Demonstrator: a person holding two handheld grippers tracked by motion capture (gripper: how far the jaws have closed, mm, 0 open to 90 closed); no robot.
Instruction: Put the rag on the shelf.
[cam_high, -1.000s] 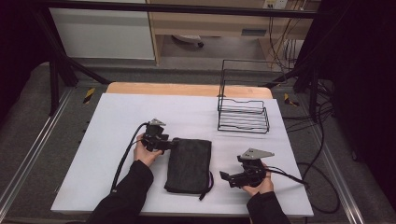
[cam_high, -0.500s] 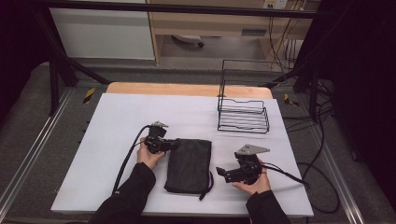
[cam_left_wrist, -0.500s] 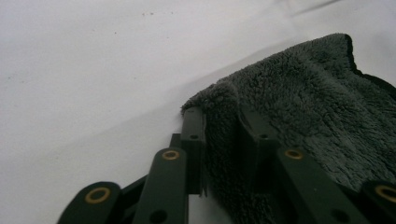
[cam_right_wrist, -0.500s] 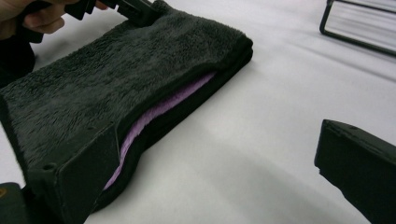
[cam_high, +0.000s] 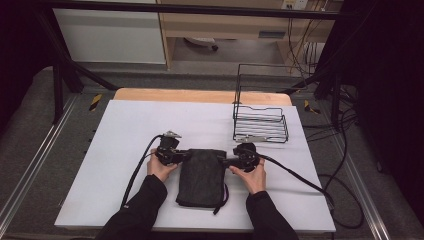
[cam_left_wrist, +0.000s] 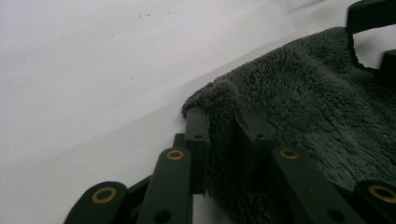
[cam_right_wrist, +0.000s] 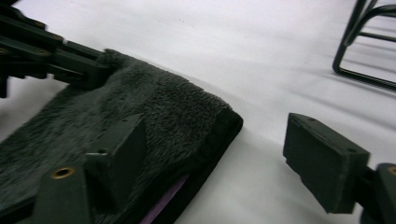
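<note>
Left gripper (cam_high: 184, 155) pinches the folded dark towel's (cam_high: 201, 176) far corner to anchor it; right gripper (cam_high: 223, 161), jaws just narrowing yet unclamped, straddles the opposite corner

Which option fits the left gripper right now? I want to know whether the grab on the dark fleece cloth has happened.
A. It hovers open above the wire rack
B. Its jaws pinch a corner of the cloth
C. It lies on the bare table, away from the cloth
B: the left gripper has a fold at the corner of the dark fleece cloth squeezed between its jaws.
</note>
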